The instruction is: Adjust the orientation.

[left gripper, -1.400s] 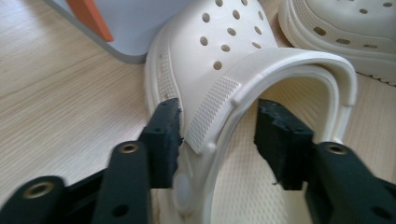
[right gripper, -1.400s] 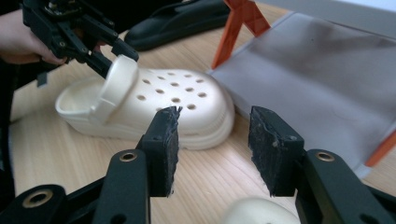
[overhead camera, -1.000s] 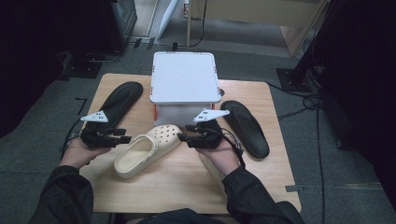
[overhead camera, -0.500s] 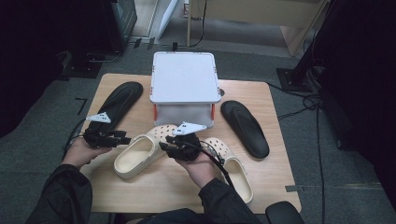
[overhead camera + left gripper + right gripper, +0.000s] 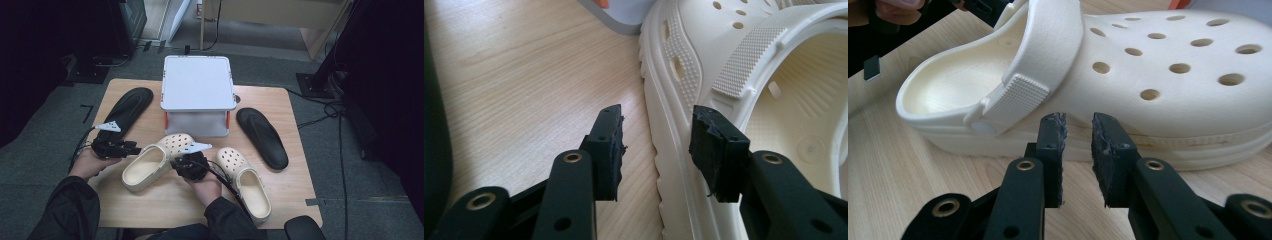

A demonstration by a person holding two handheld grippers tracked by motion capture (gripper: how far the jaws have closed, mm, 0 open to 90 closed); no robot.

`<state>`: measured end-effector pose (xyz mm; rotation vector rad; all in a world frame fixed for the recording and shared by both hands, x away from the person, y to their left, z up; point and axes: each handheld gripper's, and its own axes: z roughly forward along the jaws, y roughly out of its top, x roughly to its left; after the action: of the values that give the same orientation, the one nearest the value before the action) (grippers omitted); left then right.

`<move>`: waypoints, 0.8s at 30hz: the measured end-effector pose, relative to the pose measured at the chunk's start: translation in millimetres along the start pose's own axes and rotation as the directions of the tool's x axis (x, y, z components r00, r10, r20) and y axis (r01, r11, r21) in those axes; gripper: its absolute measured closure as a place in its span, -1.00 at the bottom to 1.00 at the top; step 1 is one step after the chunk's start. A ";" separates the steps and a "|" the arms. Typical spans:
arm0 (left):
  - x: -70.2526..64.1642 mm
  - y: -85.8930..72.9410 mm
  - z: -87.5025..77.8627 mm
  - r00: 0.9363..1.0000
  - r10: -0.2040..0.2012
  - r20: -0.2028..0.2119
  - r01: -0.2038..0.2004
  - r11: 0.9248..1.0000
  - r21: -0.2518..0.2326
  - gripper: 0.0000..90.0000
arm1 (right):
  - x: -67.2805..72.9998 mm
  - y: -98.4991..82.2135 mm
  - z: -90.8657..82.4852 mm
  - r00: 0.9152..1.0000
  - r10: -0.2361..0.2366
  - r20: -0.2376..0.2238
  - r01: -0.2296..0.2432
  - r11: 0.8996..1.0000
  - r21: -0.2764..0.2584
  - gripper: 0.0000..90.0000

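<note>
The left cream clog (image 5: 152, 162) lies on the table (image 5: 165, 205) between the two grippers, its long axis going obliquely from the heel near the person to the toe beside the storage box (image 5: 198, 95). The left gripper (image 5: 656, 145) has been closing its jaws; they stand apart astride the clog's side wall, one outside, one over the opening, not yet pressing. The right gripper (image 5: 1078, 127) has also been closing; its jaws are nearly together, empty, just before the opposite side, under the strap rivet. I judge the left one nearer to a grasp.
</note>
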<state>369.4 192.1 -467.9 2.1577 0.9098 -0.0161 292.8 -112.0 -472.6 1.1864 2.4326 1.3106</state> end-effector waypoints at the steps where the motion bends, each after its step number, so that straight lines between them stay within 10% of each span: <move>1: -1.4 -0.1 -0.2 1.000 0.010 0.006 -0.011 1.000 0.003 0.27 | -1.0 -0.7 2.4 1.000 0.002 -0.003 -0.002 1.000 0.004 0.66; 24: -23.9 -0.2 7.0 0.994 0.032 0.102 -0.034 0.999 0.017 0.43 | -14.7 -1.2 -4.9 1.000 0.020 0.006 -0.020 1.000 -0.012 0.65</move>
<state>353.4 173.2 -466.0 2.1686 0.8182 -0.1173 299.9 -125.8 -473.9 1.2137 2.4116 1.3232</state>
